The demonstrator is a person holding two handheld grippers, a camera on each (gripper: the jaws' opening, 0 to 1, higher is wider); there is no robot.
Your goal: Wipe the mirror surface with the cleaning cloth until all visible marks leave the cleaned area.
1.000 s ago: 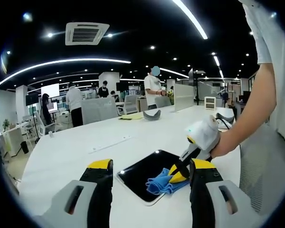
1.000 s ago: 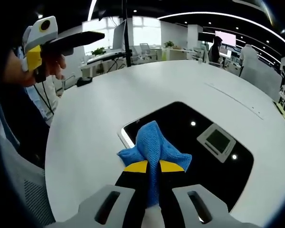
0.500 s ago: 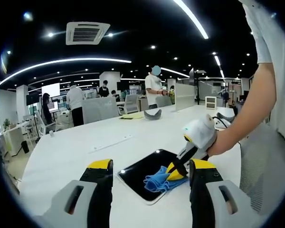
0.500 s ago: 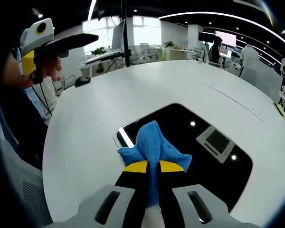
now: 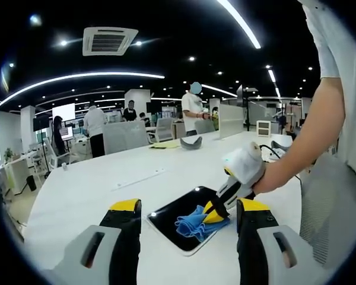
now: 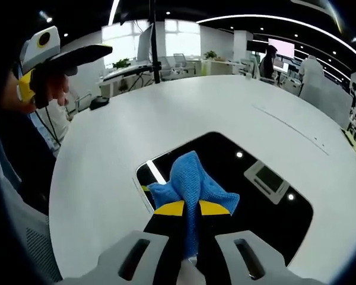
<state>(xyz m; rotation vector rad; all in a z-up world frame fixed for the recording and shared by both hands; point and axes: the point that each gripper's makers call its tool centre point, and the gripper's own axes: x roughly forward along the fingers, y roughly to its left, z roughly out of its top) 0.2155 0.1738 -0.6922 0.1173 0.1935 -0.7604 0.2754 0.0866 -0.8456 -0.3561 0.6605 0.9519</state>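
Observation:
A dark rectangular mirror (image 6: 255, 196) lies flat on the white table (image 6: 166, 113), reflecting ceiling lights and a vent. My right gripper (image 6: 191, 207) is shut on a blue cleaning cloth (image 6: 191, 178), which rests on the mirror near its left edge. In the left gripper view the same mirror (image 5: 169, 217) lies ahead, with the cloth (image 5: 194, 224) pressed on it by the right gripper (image 5: 216, 212), held in a person's hand. My left gripper (image 5: 188, 214) is open, held above the table in front of the mirror, nothing between its jaws.
The white table (image 5: 95, 190) is wide and rounded at the near end. A person's arm and white shirt (image 5: 338, 89) stand at the right. Far off, several people, chairs and desks (image 5: 124, 133) fill the office. Small objects (image 5: 190, 144) lie at the table's far end.
The right gripper has dragged the cloth across the mirror toward its left edge; more dark glass shows left of the cloth in the right gripper view. The left gripper stays put.

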